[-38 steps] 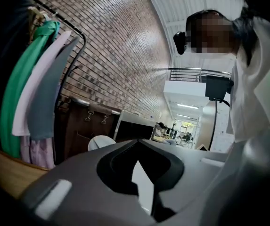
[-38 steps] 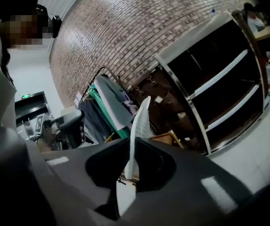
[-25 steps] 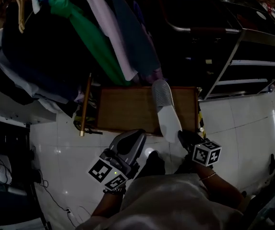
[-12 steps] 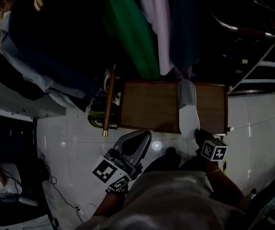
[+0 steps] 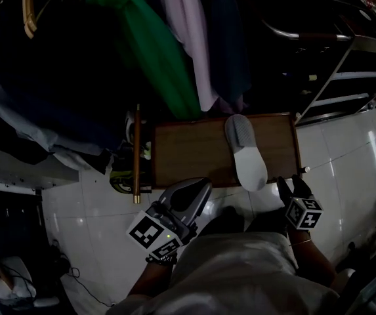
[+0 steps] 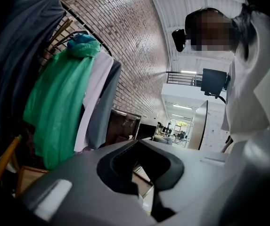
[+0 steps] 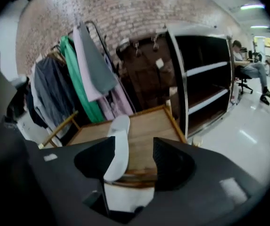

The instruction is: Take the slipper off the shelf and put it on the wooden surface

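A grey and white slipper (image 5: pixel 245 153) lies on the low wooden surface (image 5: pixel 188 153), toe toward the hanging clothes, heel jutting over the near edge. My right gripper (image 5: pixel 289 182) sits just right of the heel, apart from it. In the right gripper view the slipper (image 7: pixel 117 145) runs along the wood (image 7: pixel 146 126) close to the left jaw of that gripper (image 7: pixel 134 149). The jaws are opening and no pad presses on it. My left gripper (image 5: pixel 197 188) is held near the person's body, empty, its jaws together (image 6: pixel 137 142).
A rail of hanging clothes with a green garment (image 5: pixel 155 58) overhangs the back of the wooden surface. A metal shelf unit (image 5: pixel 345 77) stands to the right, seen with bare shelves (image 7: pixel 205 79). A wooden pole (image 5: pixel 136 153) lies left of the surface on white tiles.
My right gripper had hold of the slipper's heel; now its jaws stand apart and it has shifted right, off the slipper. The slipper rests on the wood. The left gripper has hardly moved.
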A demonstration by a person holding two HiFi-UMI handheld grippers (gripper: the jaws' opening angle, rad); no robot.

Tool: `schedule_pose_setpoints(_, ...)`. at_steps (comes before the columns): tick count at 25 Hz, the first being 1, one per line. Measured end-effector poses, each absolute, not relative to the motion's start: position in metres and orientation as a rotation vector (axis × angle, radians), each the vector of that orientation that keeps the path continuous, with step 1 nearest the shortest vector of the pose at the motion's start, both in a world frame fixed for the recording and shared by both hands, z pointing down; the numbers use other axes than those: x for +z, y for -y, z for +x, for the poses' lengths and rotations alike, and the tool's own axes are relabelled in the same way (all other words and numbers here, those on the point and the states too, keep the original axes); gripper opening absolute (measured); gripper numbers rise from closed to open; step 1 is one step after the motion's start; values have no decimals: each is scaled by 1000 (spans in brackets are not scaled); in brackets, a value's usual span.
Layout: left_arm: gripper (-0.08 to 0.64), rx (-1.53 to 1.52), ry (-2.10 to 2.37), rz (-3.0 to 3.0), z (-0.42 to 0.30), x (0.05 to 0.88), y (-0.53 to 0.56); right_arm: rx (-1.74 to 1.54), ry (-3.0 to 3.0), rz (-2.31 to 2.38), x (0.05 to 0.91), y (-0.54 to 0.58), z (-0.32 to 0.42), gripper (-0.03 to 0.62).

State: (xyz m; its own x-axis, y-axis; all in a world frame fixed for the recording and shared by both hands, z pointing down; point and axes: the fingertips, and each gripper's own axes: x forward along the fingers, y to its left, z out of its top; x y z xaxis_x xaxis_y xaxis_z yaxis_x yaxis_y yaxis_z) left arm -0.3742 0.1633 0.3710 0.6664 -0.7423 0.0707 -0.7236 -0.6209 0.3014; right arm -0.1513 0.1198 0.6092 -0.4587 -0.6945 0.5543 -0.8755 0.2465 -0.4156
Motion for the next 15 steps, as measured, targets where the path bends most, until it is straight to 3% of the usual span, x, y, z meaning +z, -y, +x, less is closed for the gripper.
schedule_pose_setpoints(8,-3,-65,1083,2664,-341,332,-166,521,2879,1282,368,-130,-185,235)
schedule_pose_setpoints(15,-3,-80,1024,2797,-295,283,-189,375,3026,1013,300,-175,-234,225)
